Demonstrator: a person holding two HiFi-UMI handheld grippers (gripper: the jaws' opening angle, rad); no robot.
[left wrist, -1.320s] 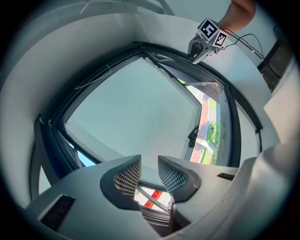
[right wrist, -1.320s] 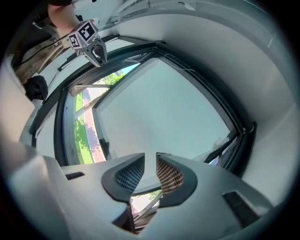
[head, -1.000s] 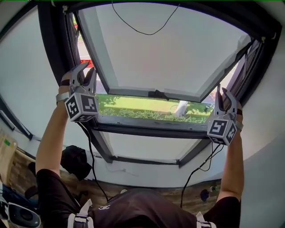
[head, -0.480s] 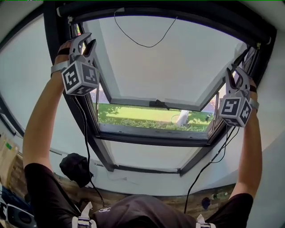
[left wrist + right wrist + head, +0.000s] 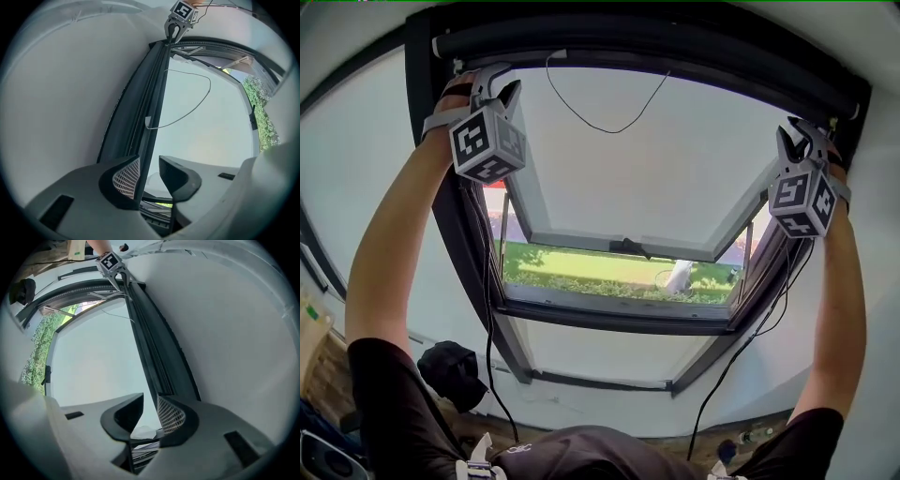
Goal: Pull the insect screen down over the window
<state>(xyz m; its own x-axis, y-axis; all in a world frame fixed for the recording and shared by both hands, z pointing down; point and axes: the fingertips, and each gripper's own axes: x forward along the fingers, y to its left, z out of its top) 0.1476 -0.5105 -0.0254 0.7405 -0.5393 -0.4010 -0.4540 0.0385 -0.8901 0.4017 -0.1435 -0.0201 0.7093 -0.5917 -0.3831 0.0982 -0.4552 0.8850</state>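
The rolled-up insect screen's dark bar (image 5: pixel 656 47) runs along the top of the roof window, and a thin black cord (image 5: pixel 605 112) hangs from it in a loop. My left gripper (image 5: pixel 492 80) is up at the bar's left end. In the left gripper view the jaws (image 5: pixel 150 176) stand apart, with the bar's edge (image 5: pixel 150 93) running between them beside the meshed pad. My right gripper (image 5: pixel 797 131) is at the bar's right end. Its jaws (image 5: pixel 150 416) are also apart, and the bar (image 5: pixel 154 348) reaches the meshed pad. Neither grips anything.
The window sash (image 5: pixel 619 248) is tilted outward, with grass and a hedge (image 5: pixel 600 272) showing below it. Dark frame posts (image 5: pixel 450 216) flank the opening, with white sloping wall on both sides. Gripper cables (image 5: pixel 487 309) hang down. A black bag (image 5: pixel 455 370) lies on the floor.
Both grippers have risen from the middle of the window's side posts to the top corners at the screen bar. The view has tilted upward with them.
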